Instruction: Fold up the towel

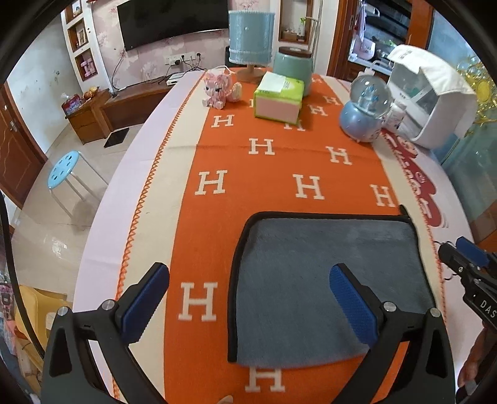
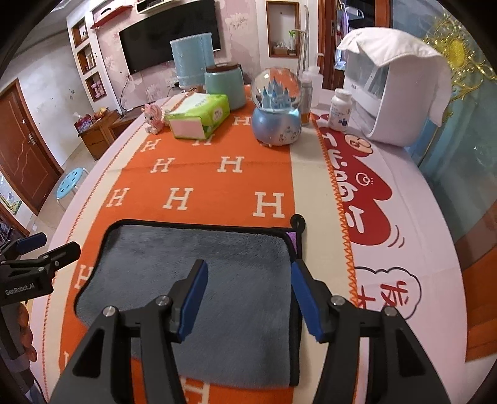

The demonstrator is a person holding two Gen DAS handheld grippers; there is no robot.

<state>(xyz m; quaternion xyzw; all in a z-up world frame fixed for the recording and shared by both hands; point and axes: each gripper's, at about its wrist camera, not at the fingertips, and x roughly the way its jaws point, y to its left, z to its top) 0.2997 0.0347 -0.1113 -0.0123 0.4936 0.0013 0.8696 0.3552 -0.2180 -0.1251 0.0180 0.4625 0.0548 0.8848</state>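
Towel (image 2: pixel 186 279) trouble was the thing for you to watch: the grey cloth with its black binding lay flat on the orange H-patterned runner (image 1: pixel 264 149), near your edge of the worktop (image 2: pixel 403 217), and along its right side a second layer showed beneath the top one, with a purple tag and a small black hanging loop at the far right corner, so I judged it already folded at least once. Your left claw (image 1: pixel 248 298) hung spread wide above the towel's left edge, one blue pad over the runner and one over the cloth, pinching nothing. Your right claw (image 2: pixel 248 298) was also spread and empty, poised over the towel's right edge. If you had pinched only the top layer there, the lower one could have stayed behind and the fold come out skewed. Plush pile on a woven runner could drag, so a low pull might have rucked the runner or slid the whole stack. Uneven lifts from your two hands would probably have left the bound edges misaligned. Farther back on the worktop stood a tissue box (image 1: pixel 278 99), a snow globe (image 2: pixel 276 115), a pink toy (image 1: pixel 219 90), a lamp (image 1: pixel 250 40) and a white appliance (image 2: pixel 394 93), all well apart from the towel. Beyond lay a living room with a wall-mounted television (image 1: pixel 174 21), a blue stool (image 1: pixel 65 171) and a tiled floor.
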